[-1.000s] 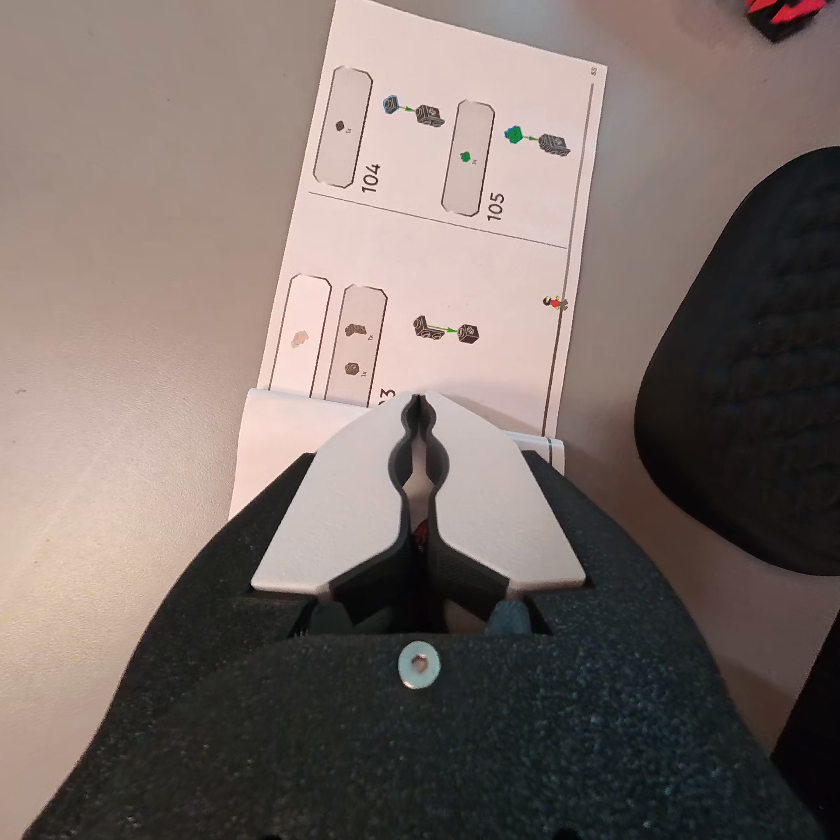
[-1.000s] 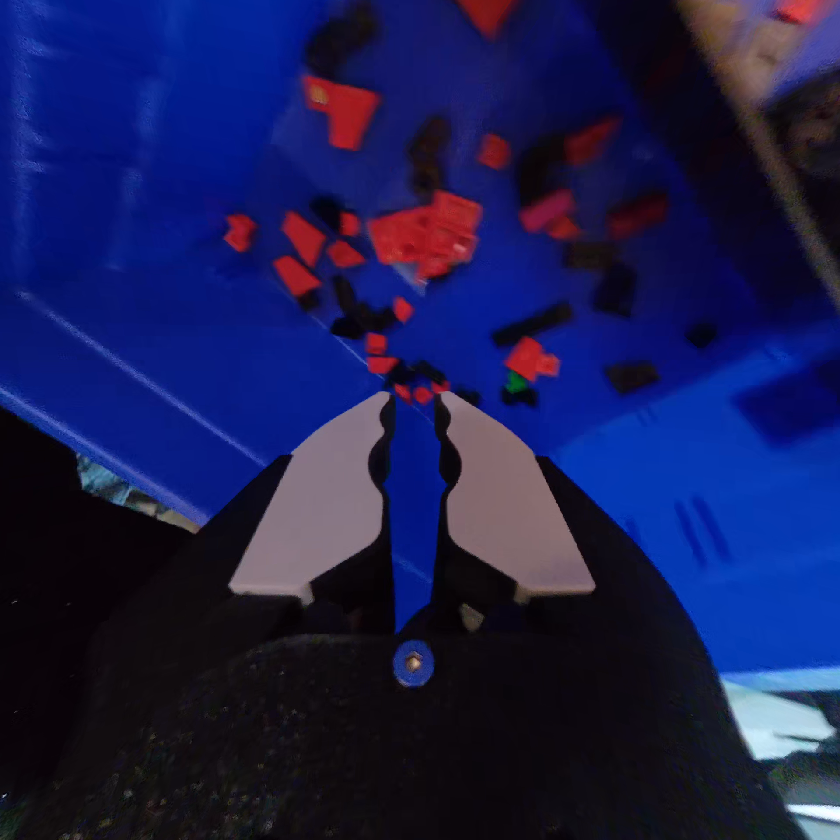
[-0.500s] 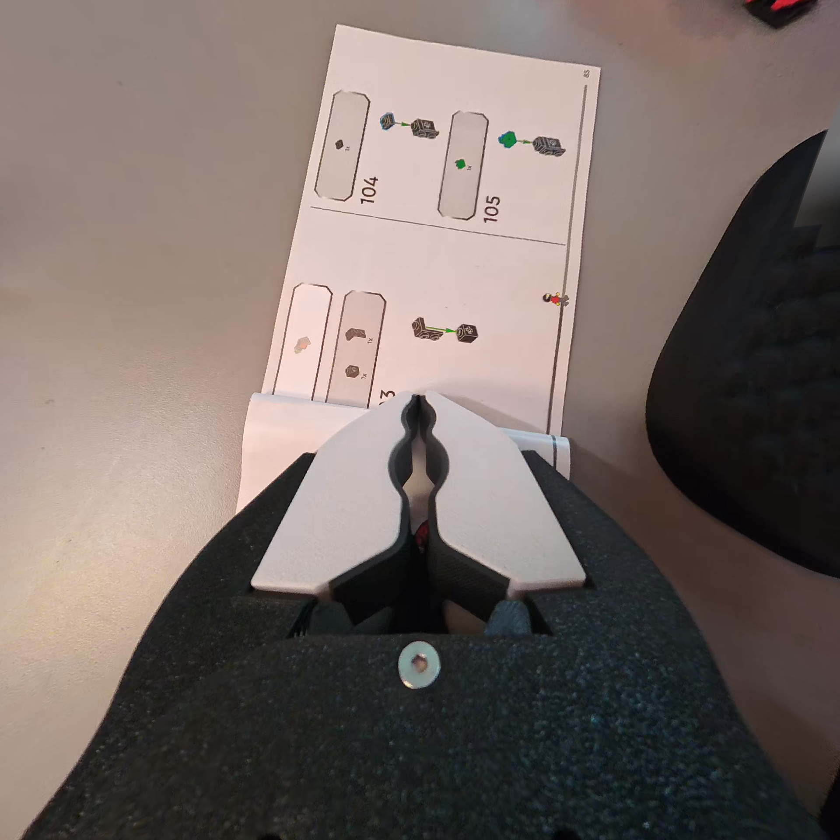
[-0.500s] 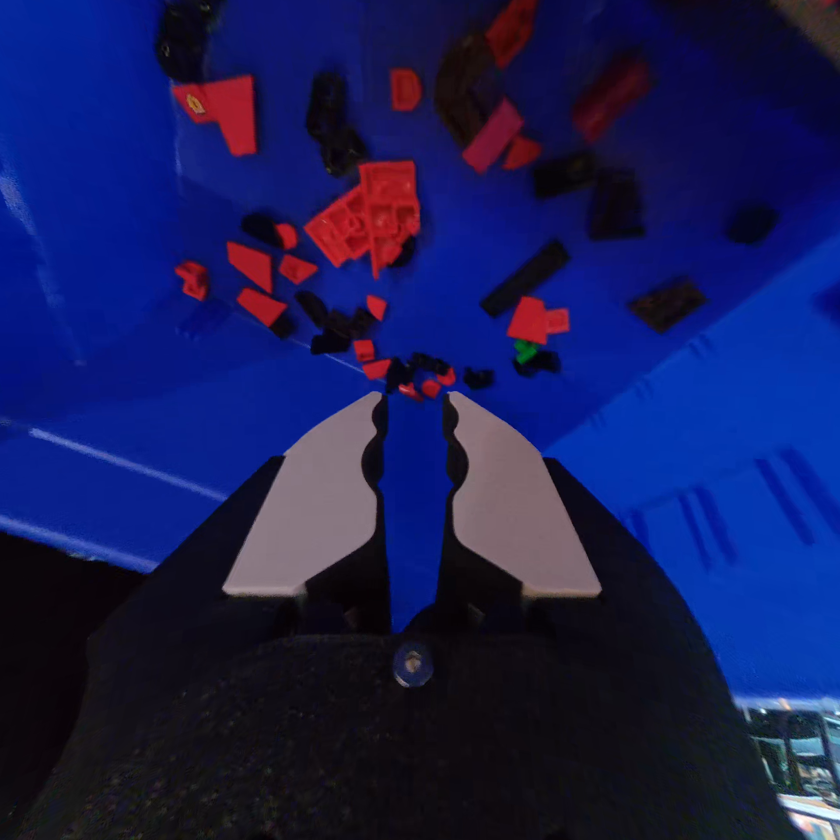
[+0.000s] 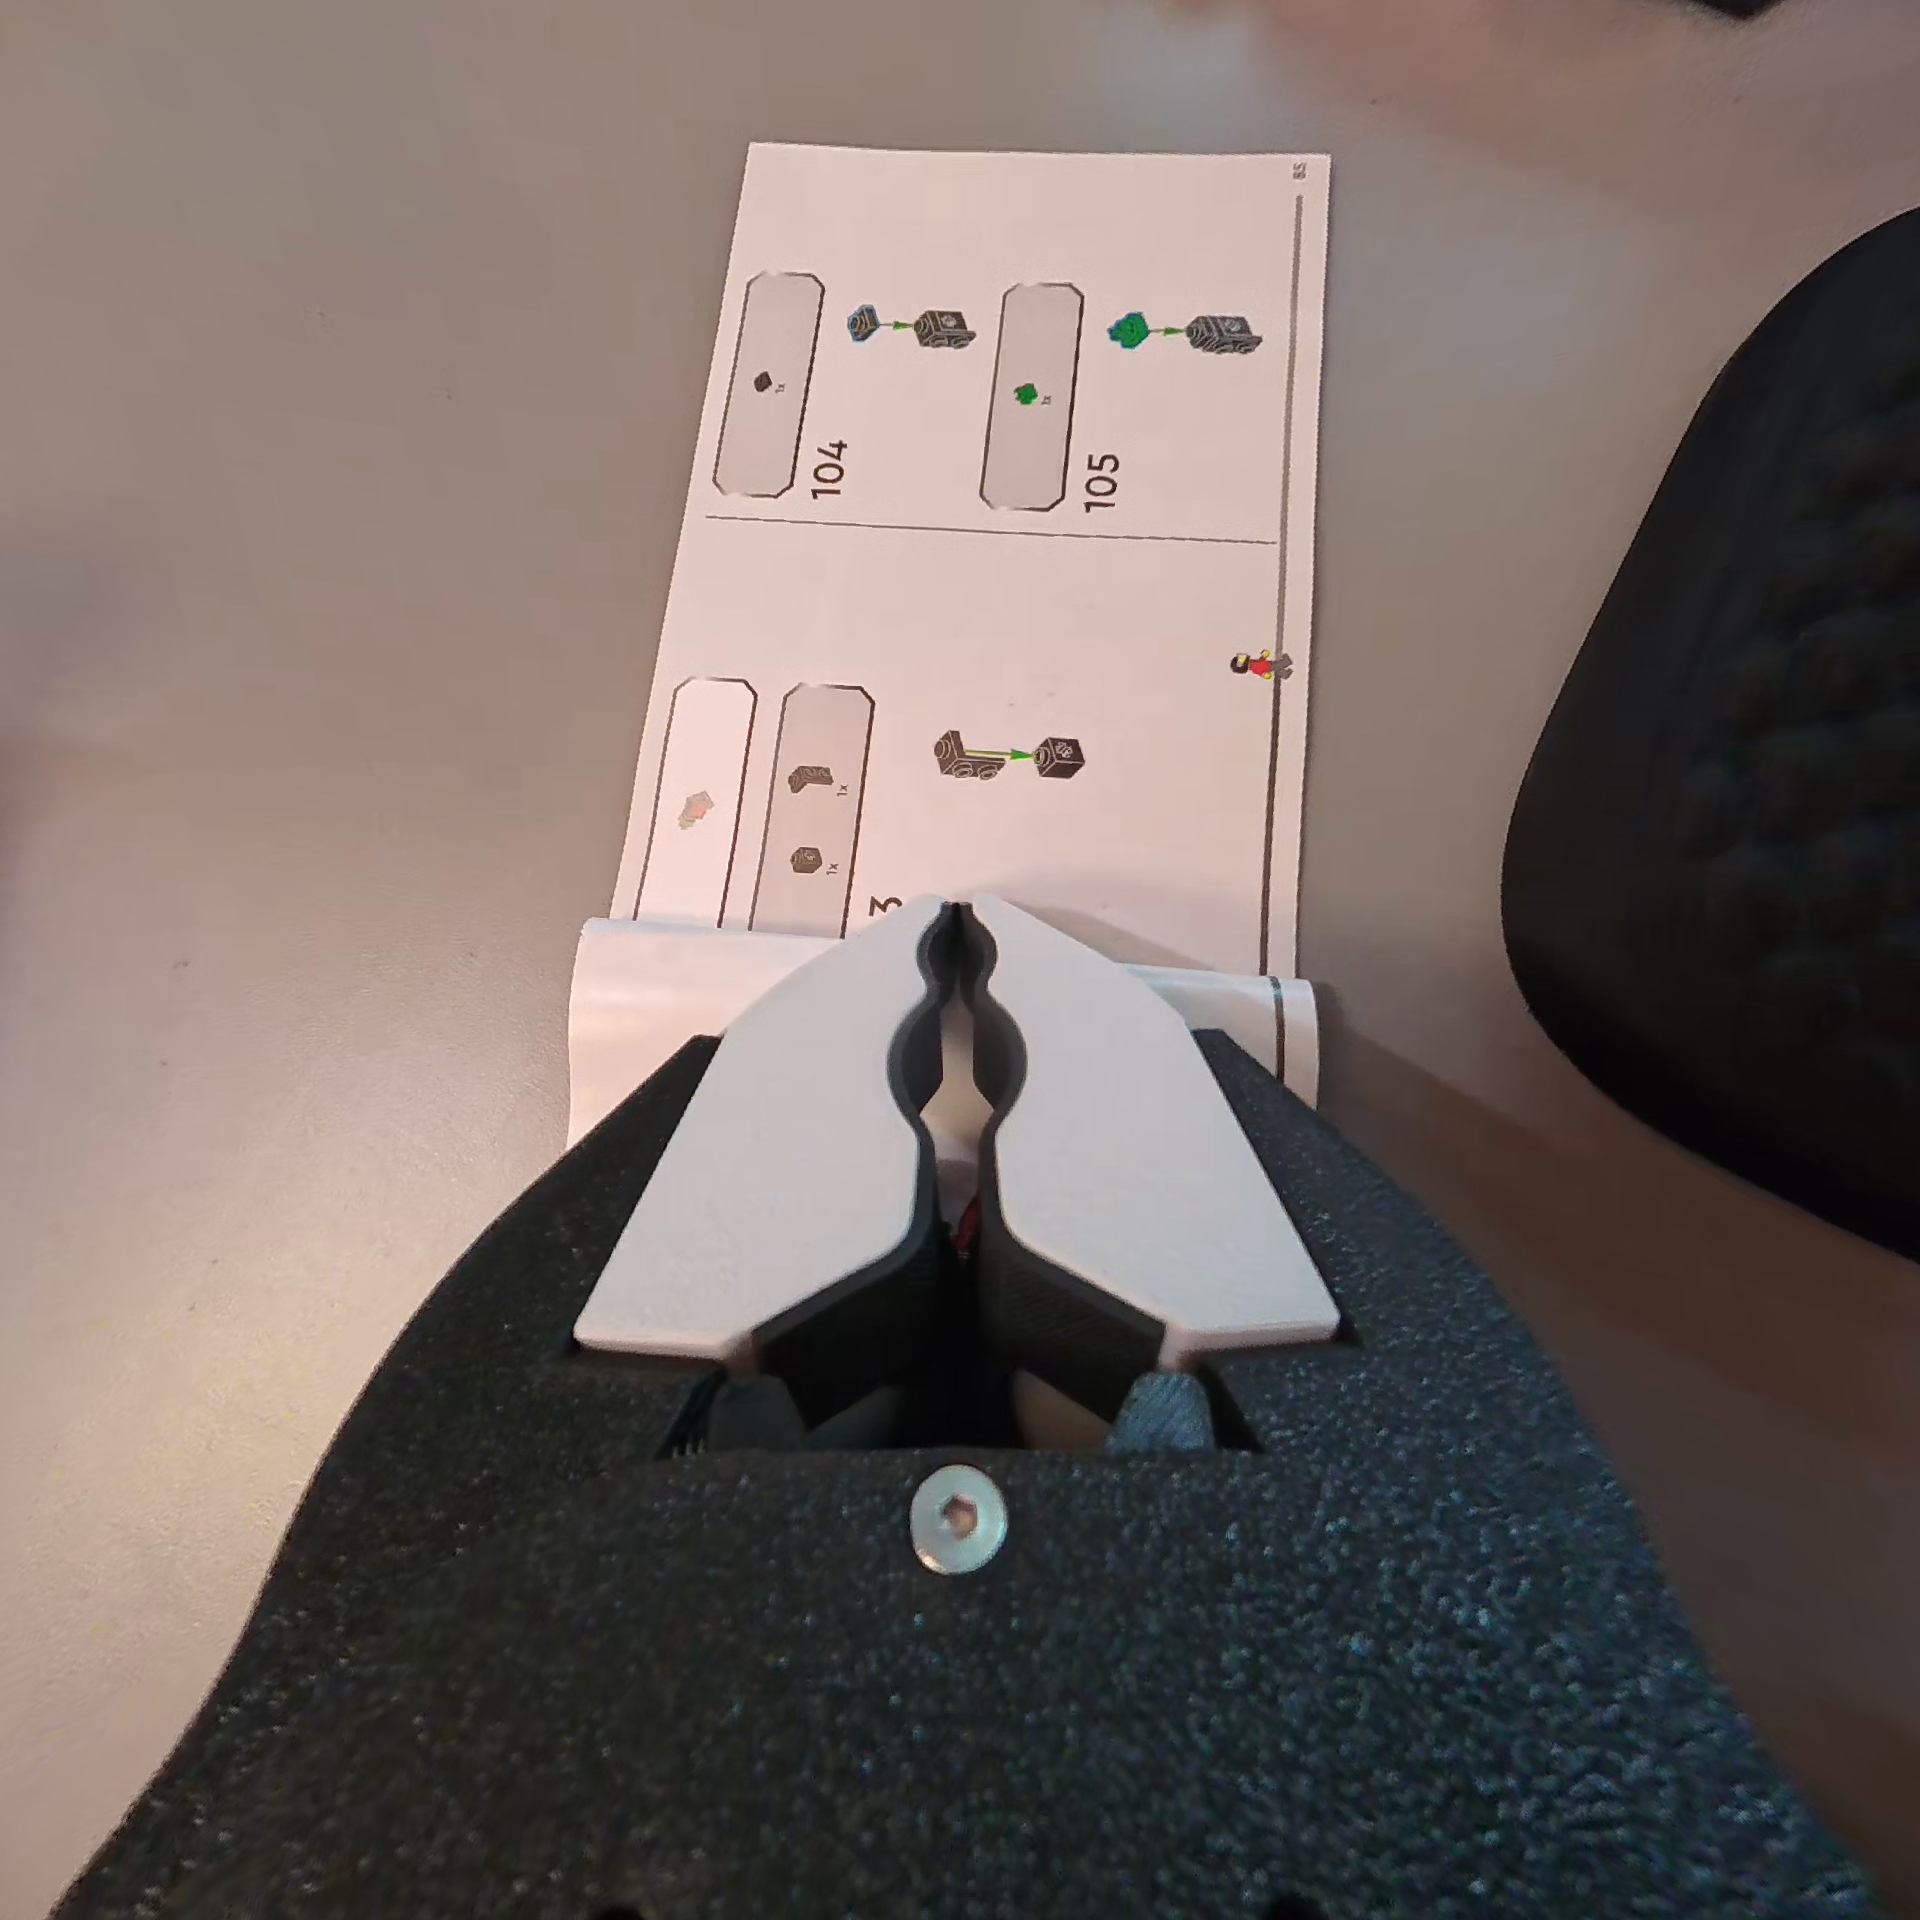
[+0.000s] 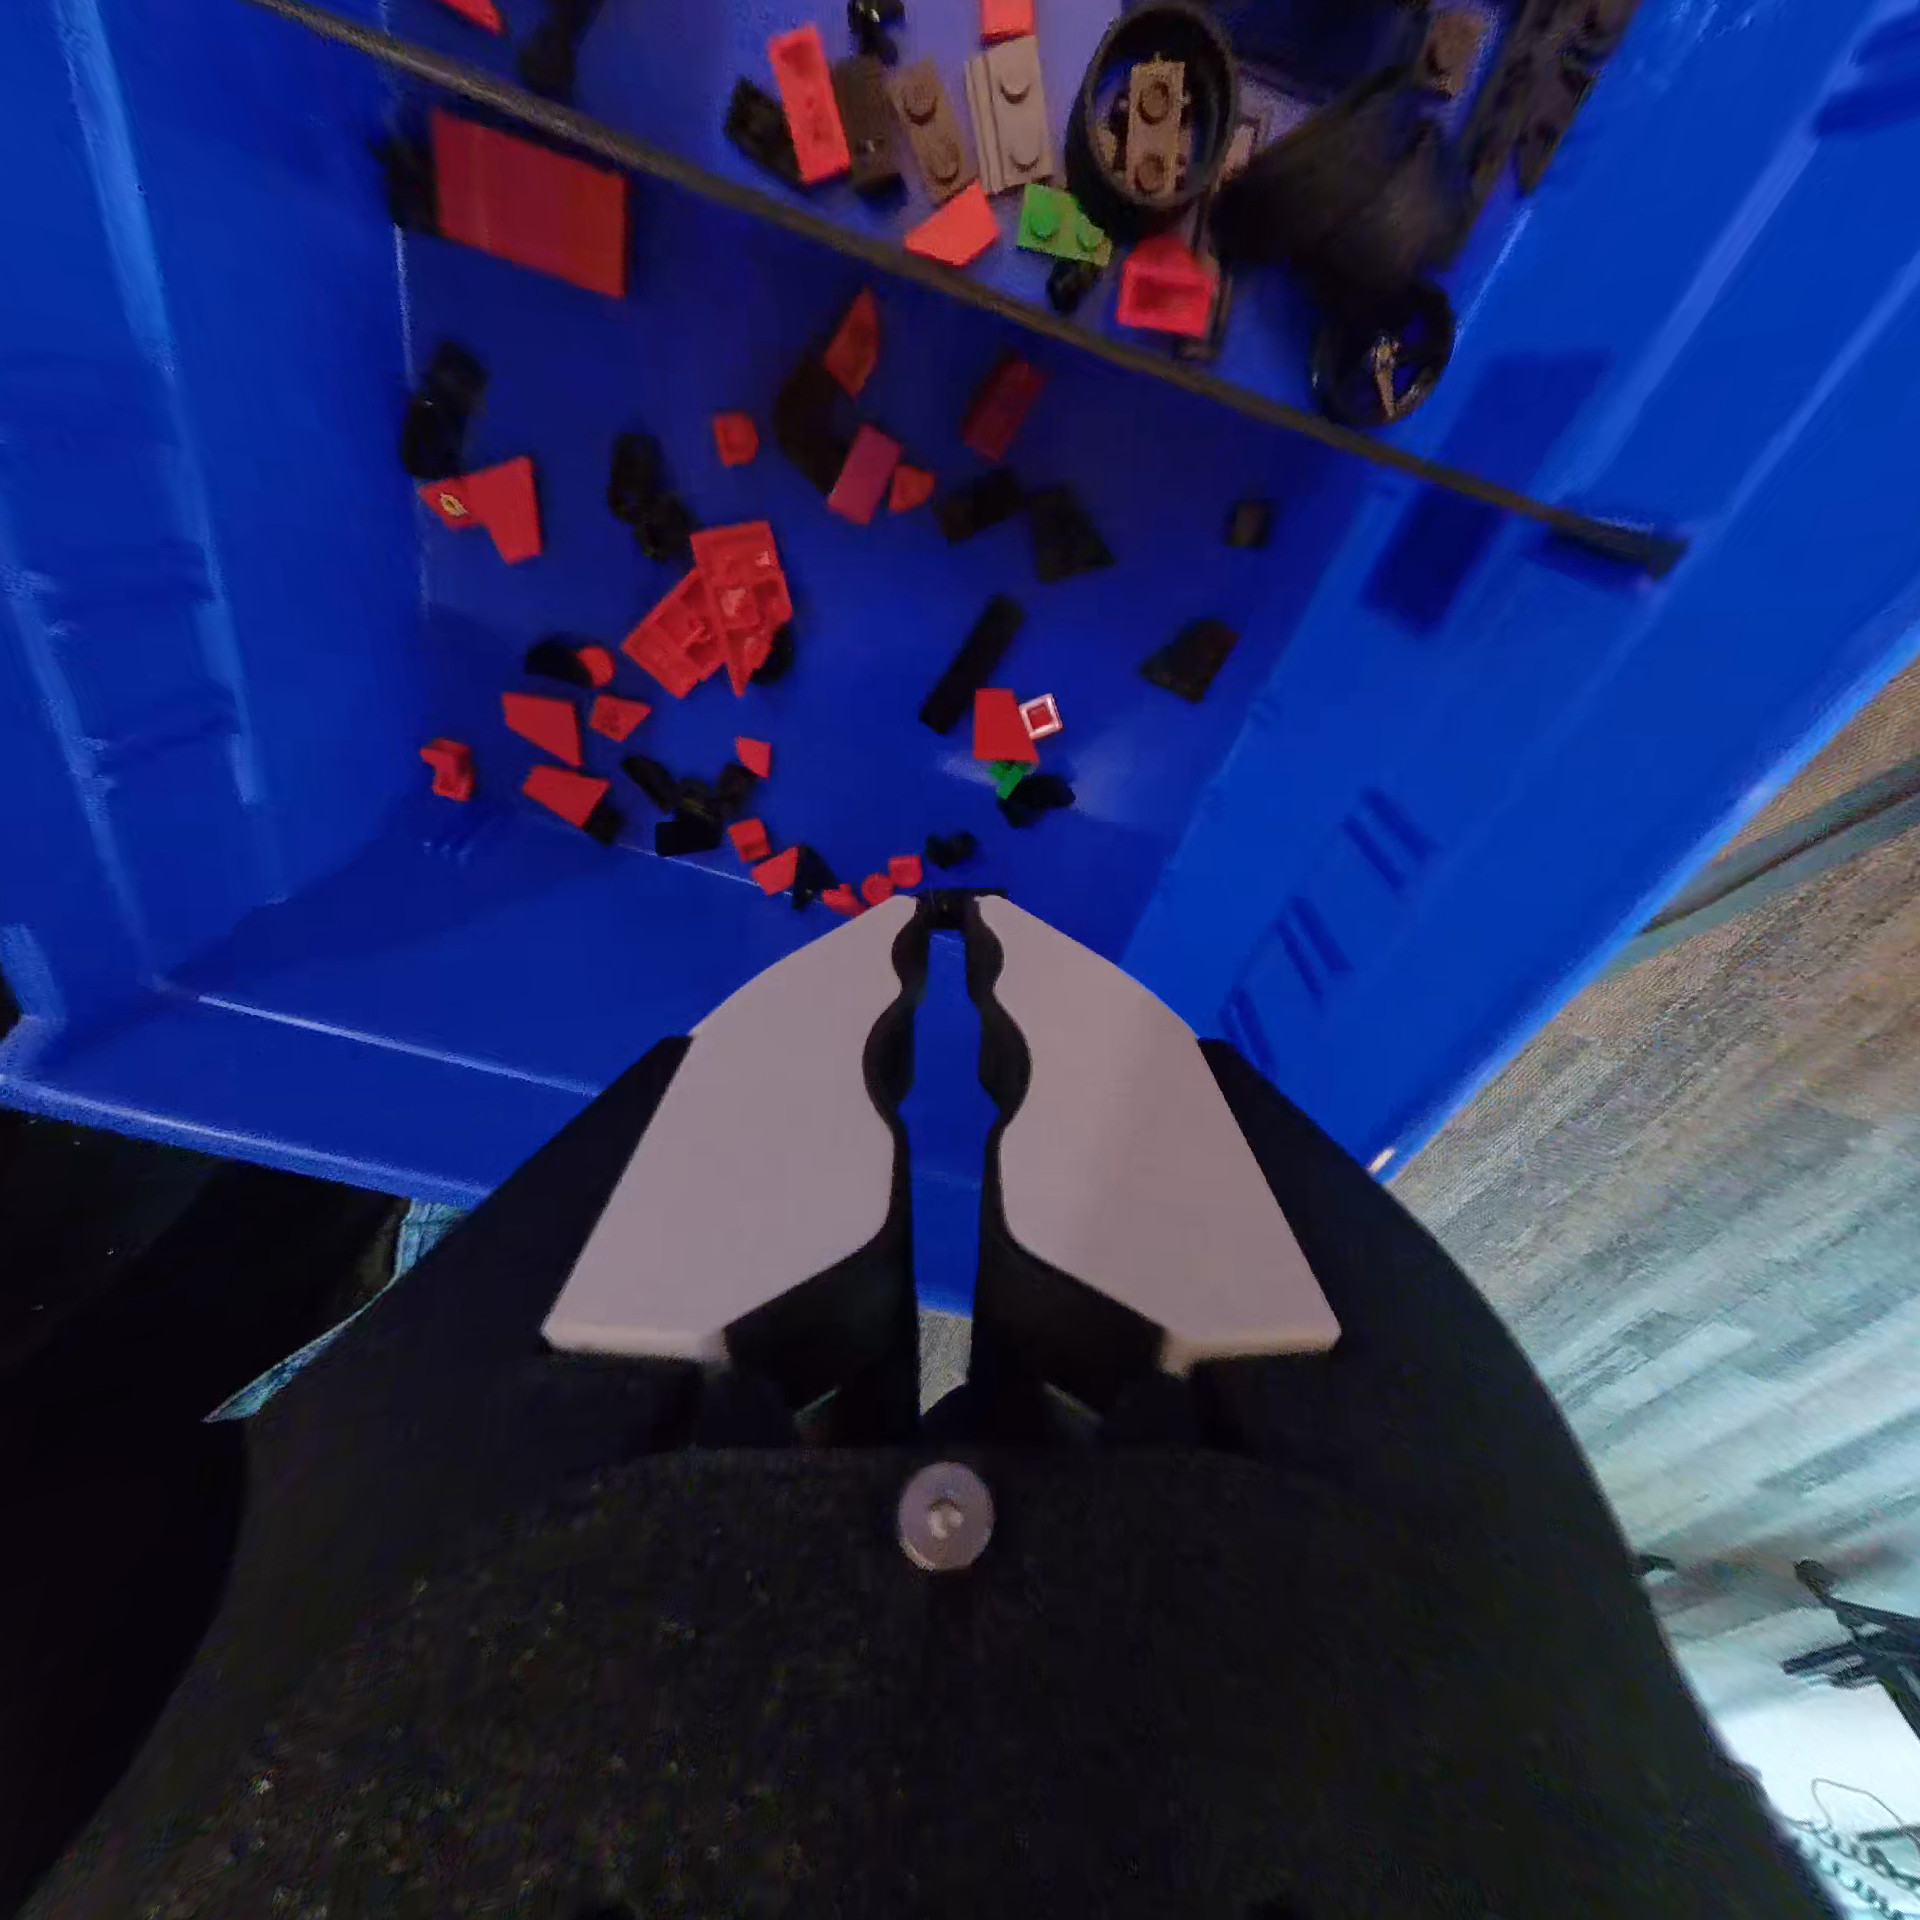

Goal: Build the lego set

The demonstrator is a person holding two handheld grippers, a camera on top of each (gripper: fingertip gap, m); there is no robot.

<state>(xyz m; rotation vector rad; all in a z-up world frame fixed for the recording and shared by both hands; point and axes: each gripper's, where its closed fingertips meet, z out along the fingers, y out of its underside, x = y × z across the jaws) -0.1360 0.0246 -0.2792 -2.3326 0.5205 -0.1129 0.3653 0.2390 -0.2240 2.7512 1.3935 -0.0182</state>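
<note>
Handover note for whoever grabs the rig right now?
Left gripper: jaws shut, tips over the open instruction booklet on the grey table. A bit of red shows low between them, unclear what.
Right gripper: inside the blue bin, jaws closed down on a small black piece at the tips, it seems.
Loose red and black pieces and a small green piece lie on the bin floor.
Done: piece apparently picked. No built model in view.
Left: lift it out, bring it to the table, assemble per the open page.

You are working over a matt paper booklet point(image 5: 997, 582) and a glossy smooth plastic bin point(image 6: 1351, 727); gripper housings are showing grainy black.
</note>
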